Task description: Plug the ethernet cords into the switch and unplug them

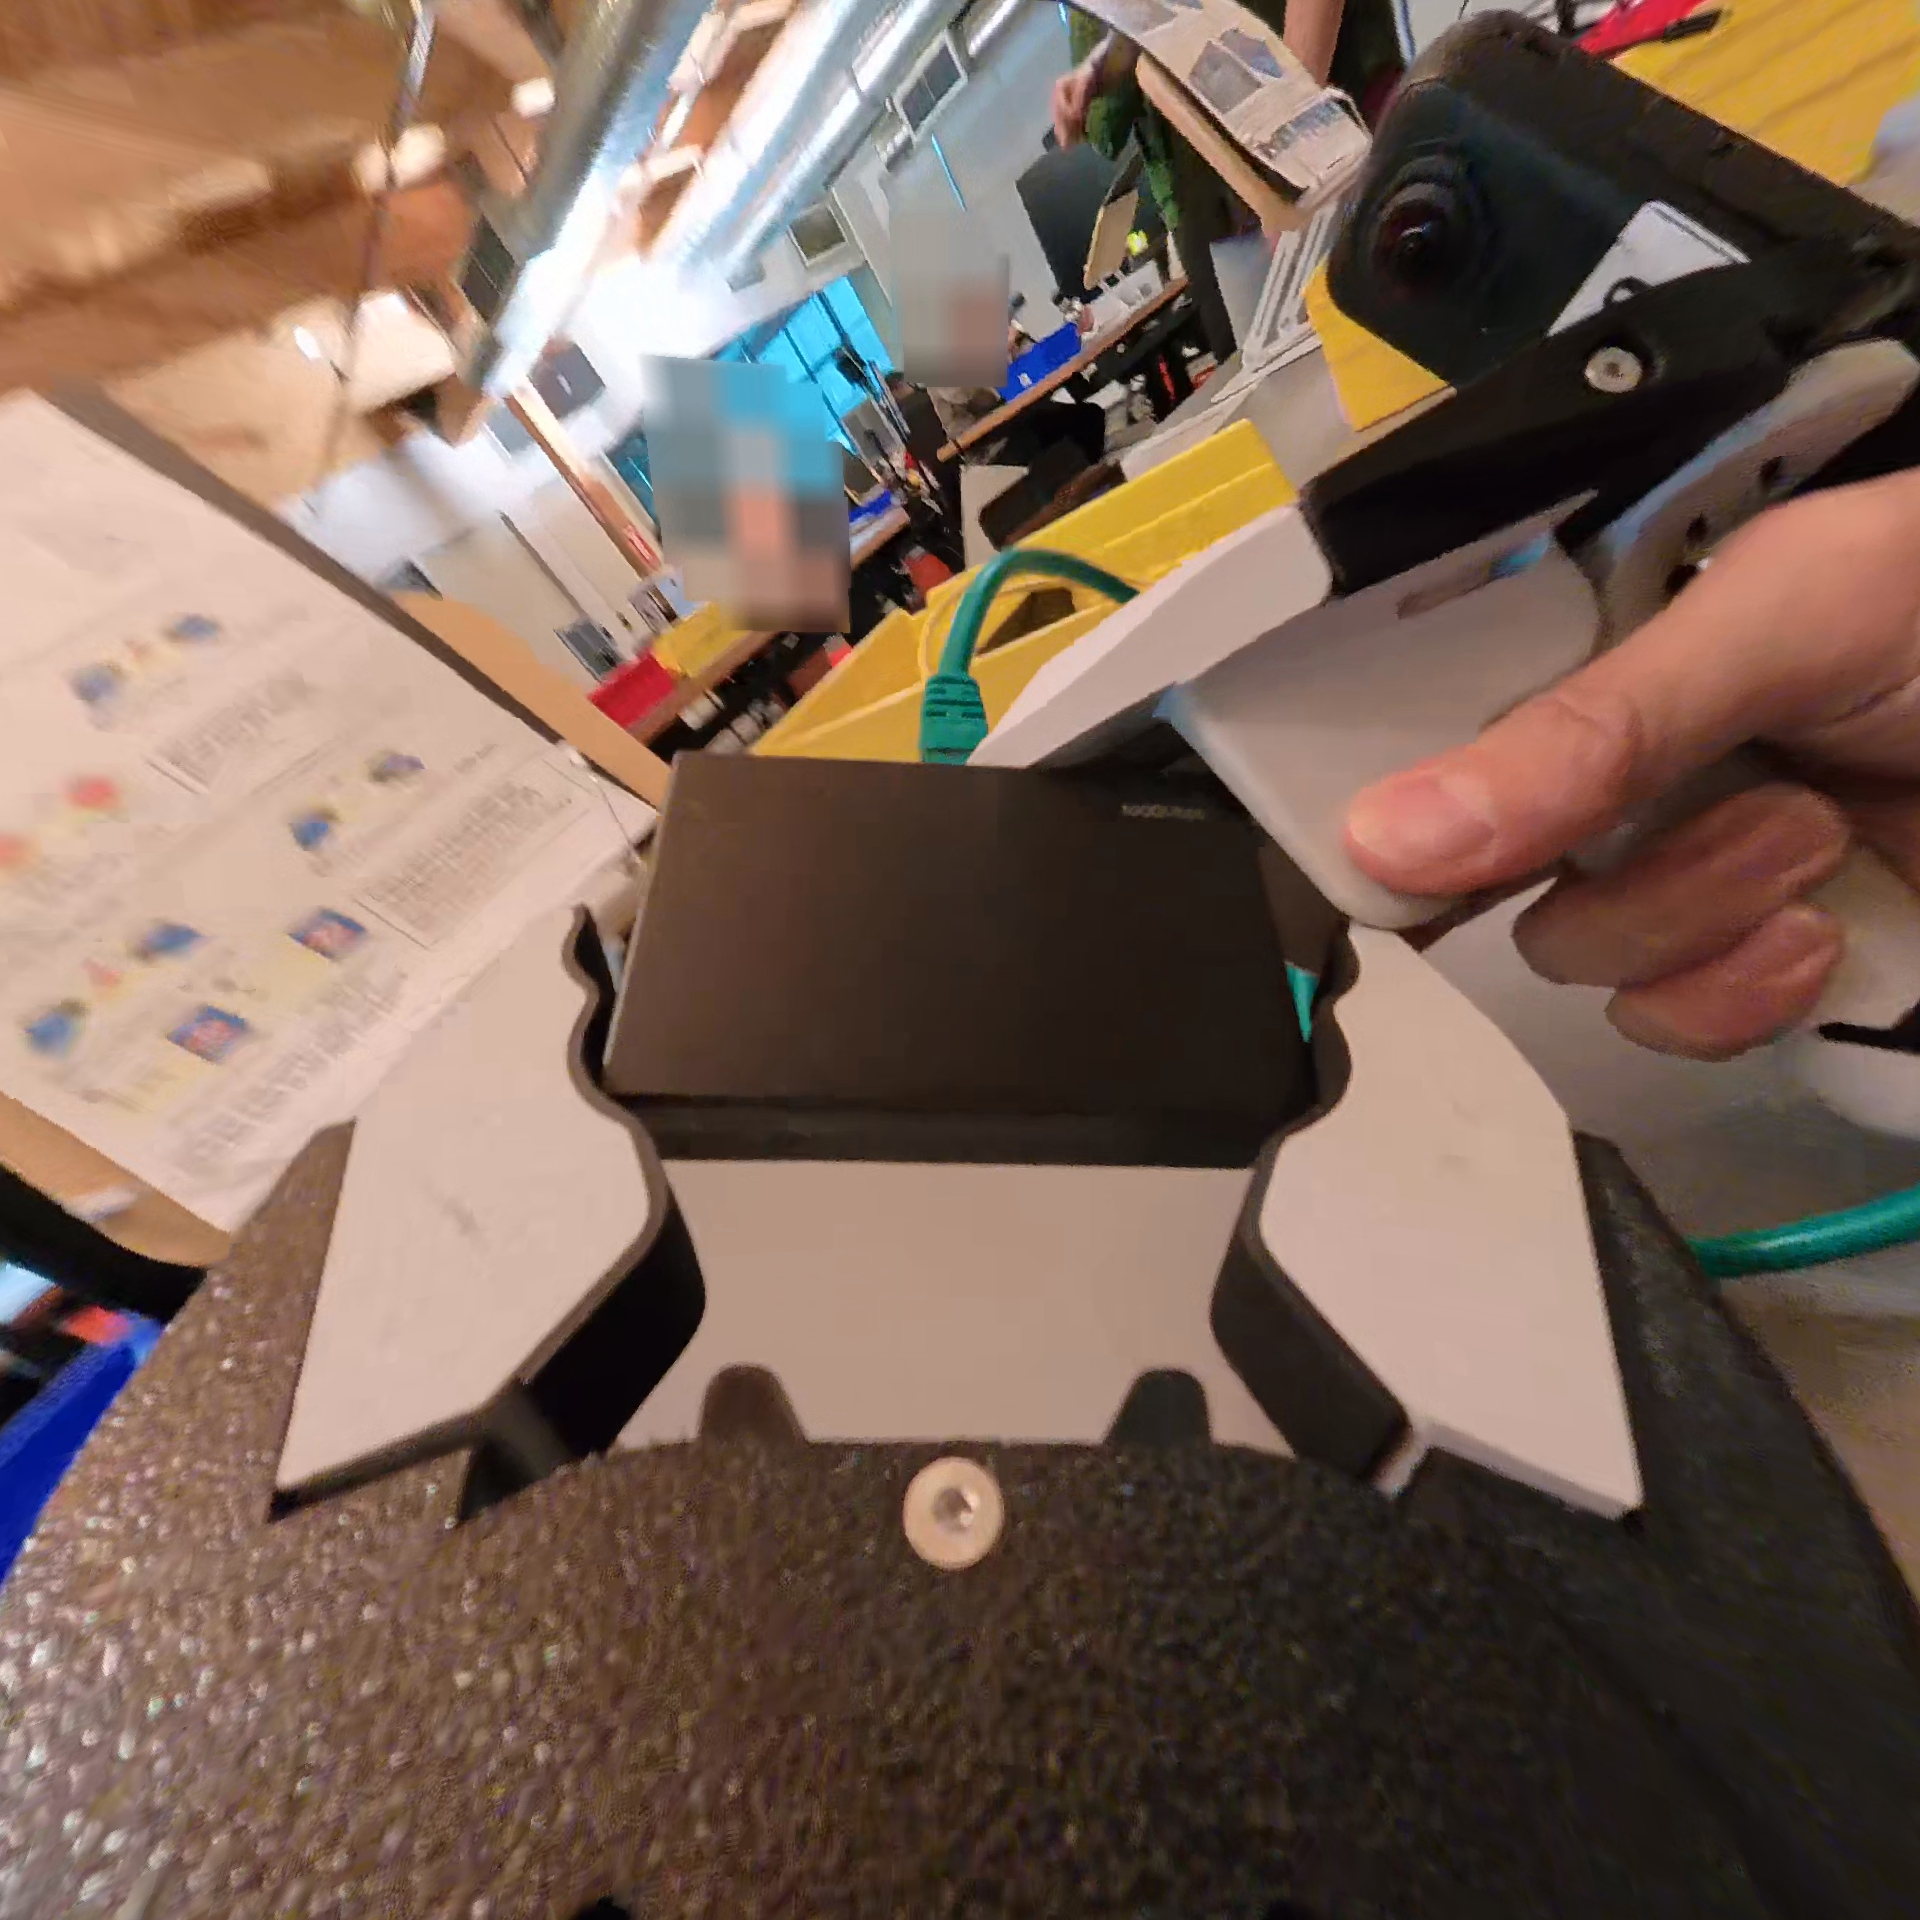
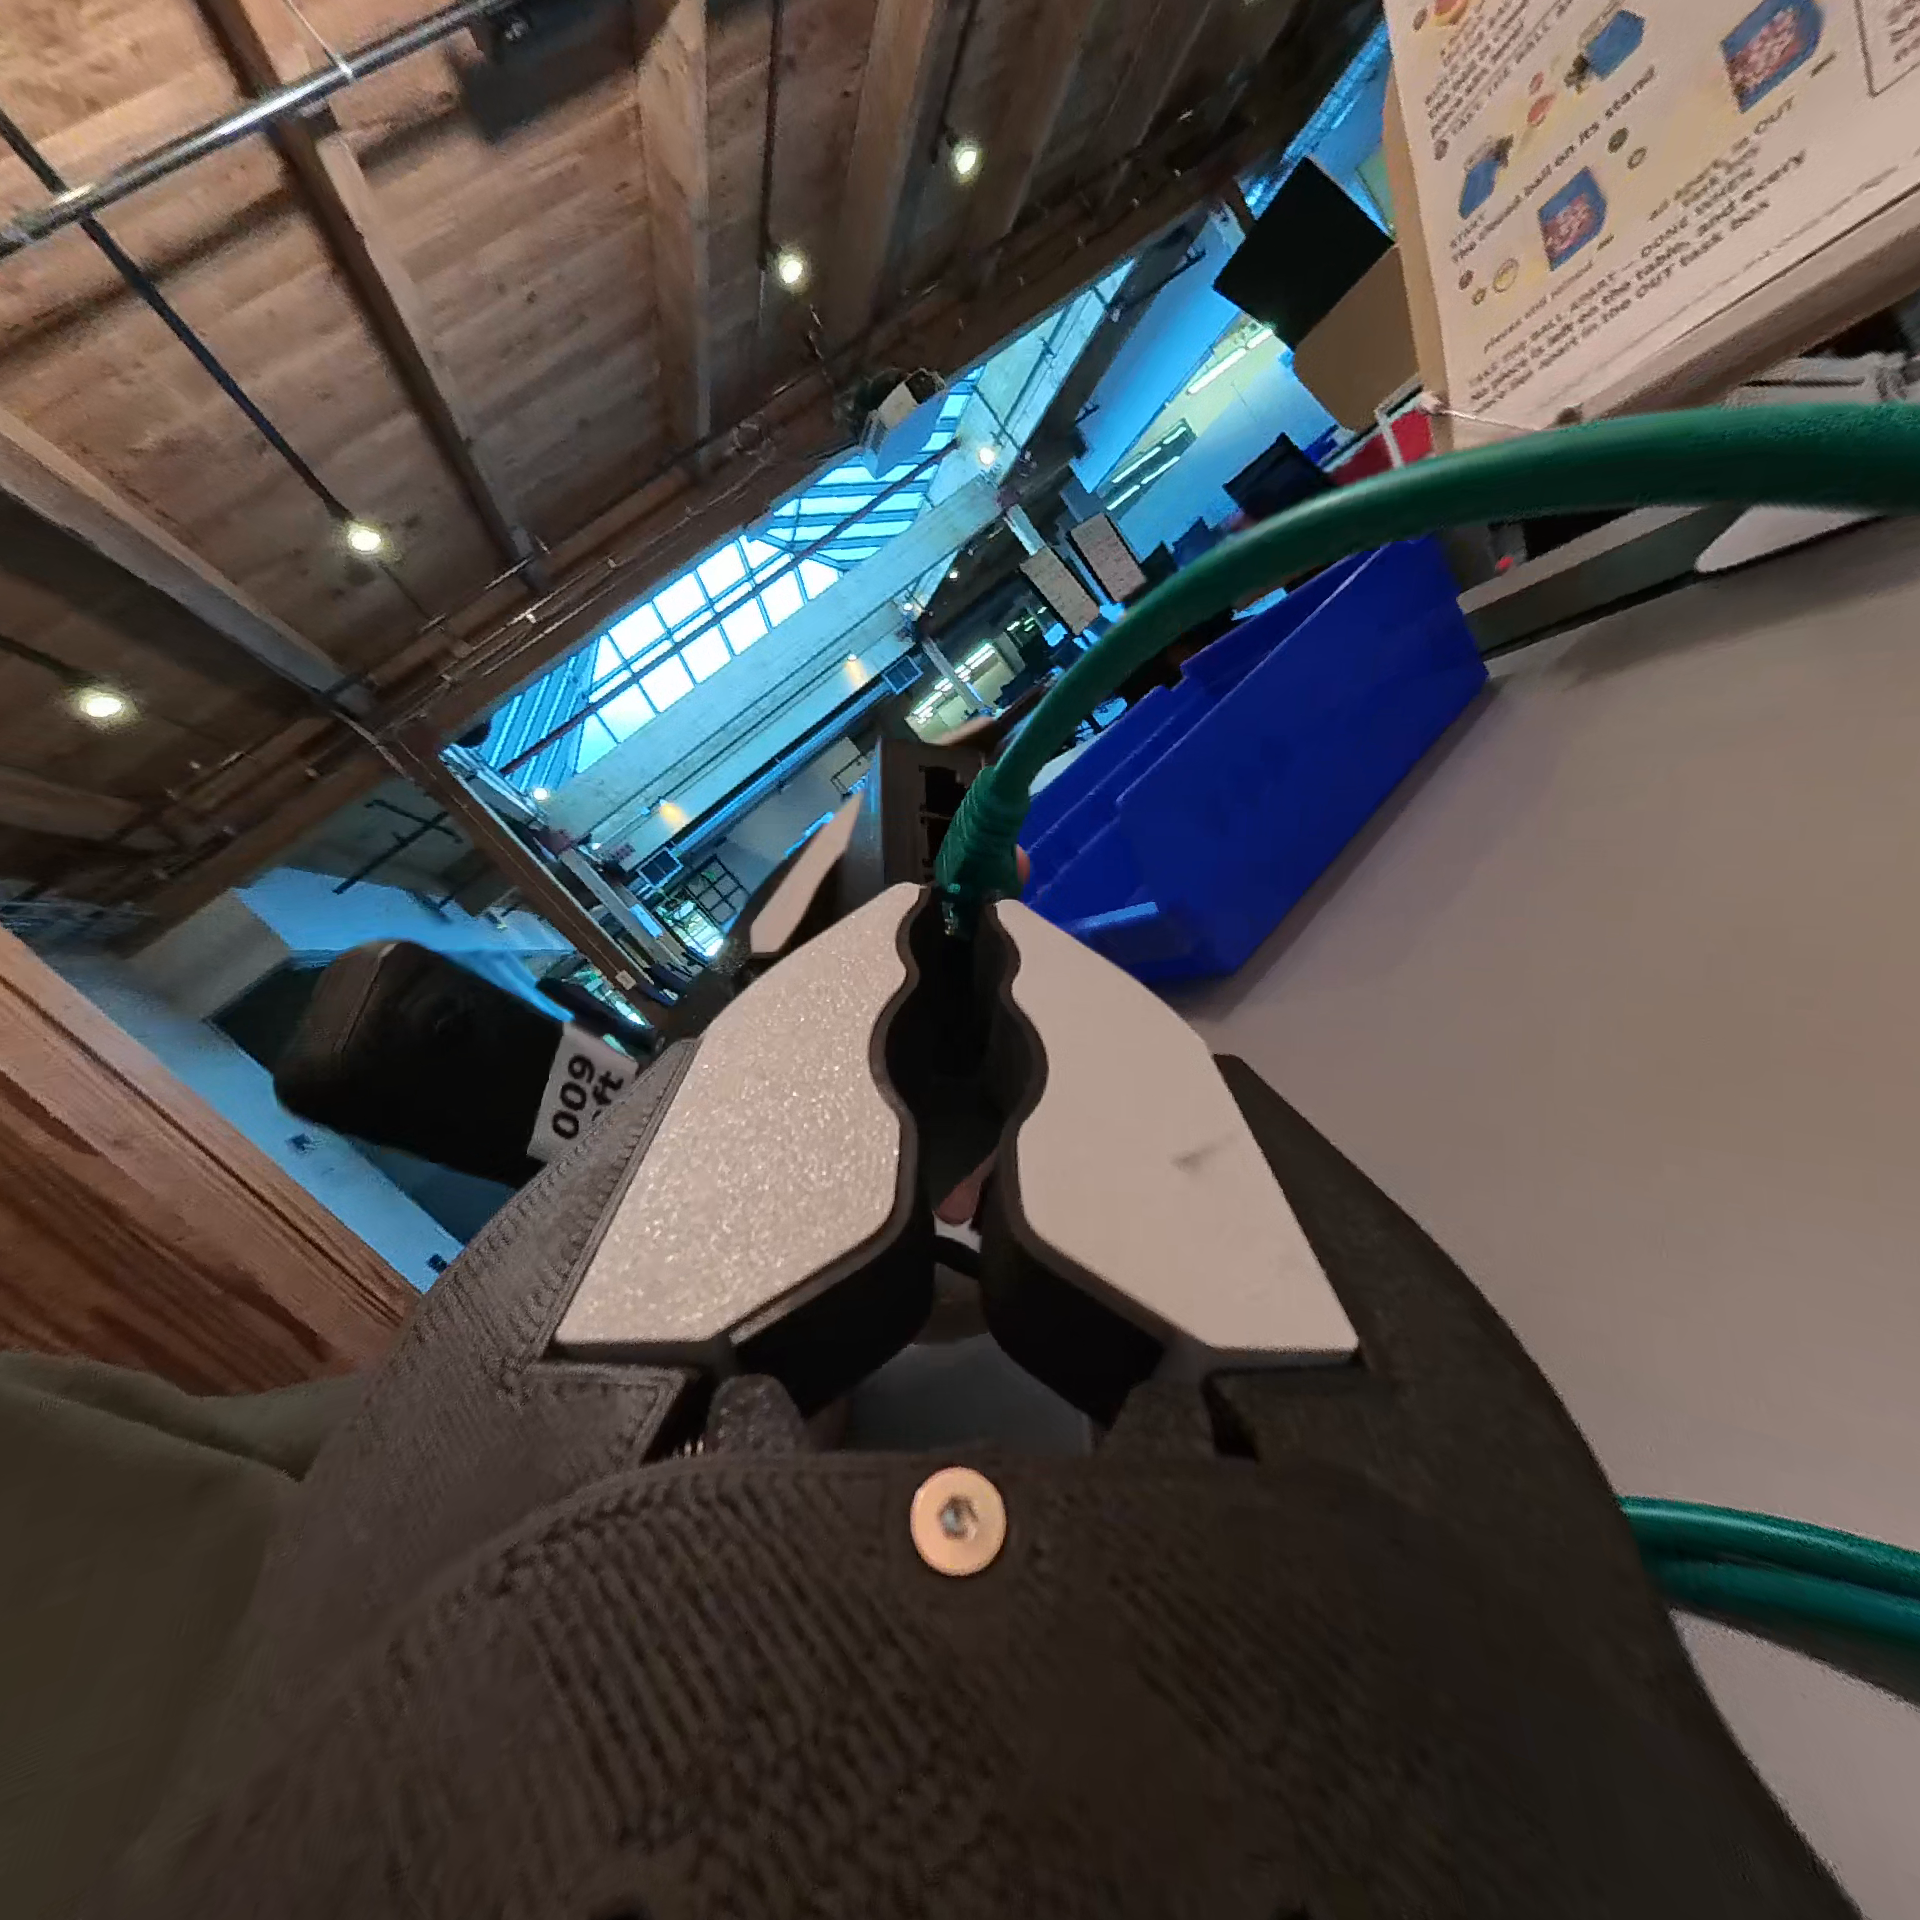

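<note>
Black switch [image 1: 951, 925] clamped in left tool [image 1: 961, 997]; right tool [image 2: 956, 925] pinching green ethernet cord [image 2: 1299, 540] plug.

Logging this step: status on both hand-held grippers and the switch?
Left hand-held gripper shut on switch, held off the table. Right hand-held gripper shut on green cord near its plug, at the switch's far edge. Whether plug is seated: cannot tell. Nothing in the way.

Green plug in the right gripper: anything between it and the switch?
Nothing visible. The right gripper pinches the green plug at the far edge of the switch, which the left gripper clamps. The ports are hidden.
</note>
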Action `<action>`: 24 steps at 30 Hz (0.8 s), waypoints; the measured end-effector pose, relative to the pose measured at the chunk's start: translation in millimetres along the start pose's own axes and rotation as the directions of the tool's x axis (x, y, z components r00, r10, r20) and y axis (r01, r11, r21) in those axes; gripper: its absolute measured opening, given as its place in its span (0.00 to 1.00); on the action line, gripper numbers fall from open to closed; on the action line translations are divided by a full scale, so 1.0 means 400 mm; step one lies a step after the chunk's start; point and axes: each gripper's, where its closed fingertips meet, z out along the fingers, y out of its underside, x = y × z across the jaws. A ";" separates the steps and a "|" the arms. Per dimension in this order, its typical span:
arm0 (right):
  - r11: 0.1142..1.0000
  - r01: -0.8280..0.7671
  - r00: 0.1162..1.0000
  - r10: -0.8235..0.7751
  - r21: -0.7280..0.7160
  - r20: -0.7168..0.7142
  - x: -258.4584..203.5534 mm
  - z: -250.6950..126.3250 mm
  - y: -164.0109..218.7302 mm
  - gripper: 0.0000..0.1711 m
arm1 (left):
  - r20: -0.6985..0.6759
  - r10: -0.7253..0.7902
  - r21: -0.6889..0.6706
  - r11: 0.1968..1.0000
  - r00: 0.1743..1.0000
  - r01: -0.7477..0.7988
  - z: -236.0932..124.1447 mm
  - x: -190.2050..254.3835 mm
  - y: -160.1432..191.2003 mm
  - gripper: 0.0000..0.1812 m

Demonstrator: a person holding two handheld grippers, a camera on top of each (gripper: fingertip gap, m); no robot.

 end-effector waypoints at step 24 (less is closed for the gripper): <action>0.992 -0.119 0.989 0.115 0.042 0.089 -0.032 0.011 -0.006 0.04 | -0.044 -0.030 0.030 0.999 0.999 0.031 -0.015 -0.009 -0.010 0.69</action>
